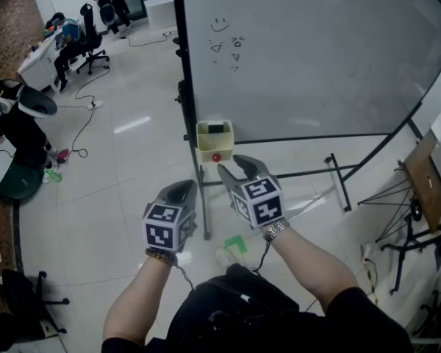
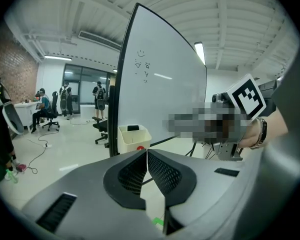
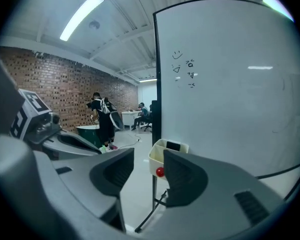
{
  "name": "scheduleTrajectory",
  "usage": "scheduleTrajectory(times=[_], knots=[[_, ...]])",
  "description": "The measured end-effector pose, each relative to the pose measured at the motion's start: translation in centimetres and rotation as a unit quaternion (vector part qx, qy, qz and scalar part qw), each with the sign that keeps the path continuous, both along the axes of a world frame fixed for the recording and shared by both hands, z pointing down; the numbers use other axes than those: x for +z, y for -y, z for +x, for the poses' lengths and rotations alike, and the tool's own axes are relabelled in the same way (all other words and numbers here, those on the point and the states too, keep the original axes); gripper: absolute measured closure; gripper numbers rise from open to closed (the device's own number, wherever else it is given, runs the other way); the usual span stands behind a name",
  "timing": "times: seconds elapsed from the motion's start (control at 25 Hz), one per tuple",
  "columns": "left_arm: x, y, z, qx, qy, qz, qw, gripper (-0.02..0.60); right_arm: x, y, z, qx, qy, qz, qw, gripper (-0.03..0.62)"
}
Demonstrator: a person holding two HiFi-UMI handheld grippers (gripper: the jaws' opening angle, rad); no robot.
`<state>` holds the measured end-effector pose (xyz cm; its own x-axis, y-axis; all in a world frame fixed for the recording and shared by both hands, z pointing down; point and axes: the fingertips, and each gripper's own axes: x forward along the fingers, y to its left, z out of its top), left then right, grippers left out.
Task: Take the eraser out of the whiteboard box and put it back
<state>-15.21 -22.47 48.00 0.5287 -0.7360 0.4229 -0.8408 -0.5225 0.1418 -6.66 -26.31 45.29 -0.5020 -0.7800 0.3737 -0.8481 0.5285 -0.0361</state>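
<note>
Eraser point(image 1: 216, 129) sits dark and flat in the open top of the cream whiteboard box point(image 1: 206, 147), hung at the lower left corner of the whiteboard point(image 1: 316, 50). It looks light and stiff-backed (felt face likely soft), best pinched across its narrow sides. Nearer the person, the left gripper point(image 1: 184, 188) is clenched on nothing, and the right gripper point(image 1: 234, 165) is released and empty.

The cream whiteboard box point(image 1: 206, 147) on the whiteboard frame point(image 1: 181, 50) holds a dark eraser point(image 1: 216, 129).

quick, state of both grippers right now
Left gripper: closed, holding nothing.
Right gripper: open, nothing between its jaws.
</note>
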Motion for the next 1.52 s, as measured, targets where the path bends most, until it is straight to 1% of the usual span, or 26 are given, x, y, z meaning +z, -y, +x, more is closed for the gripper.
scheduleTrajectory(times=[0.32,0.48,0.72,1.16,1.52], knots=[[0.9,3.5,-0.9,-0.011,-0.001,-0.011,0.9999,0.581,2.1,5.6,-0.8,0.022,-0.008,-0.027,0.999,0.333],[1.2,5.3,-1.1,-0.012,-0.005,-0.01,0.9999,0.581,3.3,8.1,-0.8,0.044,-0.01,-0.045,0.998,0.31],[1.9,7.2,-1.0,-0.008,-0.006,-0.02,0.9997,0.581,4.3,11.1,-0.9,0.073,-0.019,-0.057,0.995,0.281],[2.3,10.2,-2.1,-0.018,-0.011,-0.024,0.9995,0.581,6.8,15.3,-1.1,0.11,-0.03,-0.083,0.99,0.272],[3.0,11.3,-2.6,-0.02,-0.009,-0.034,0.9992,0.581,7.6,16.7,-1.8,0.116,-0.024,-0.109,0.987,0.272]])
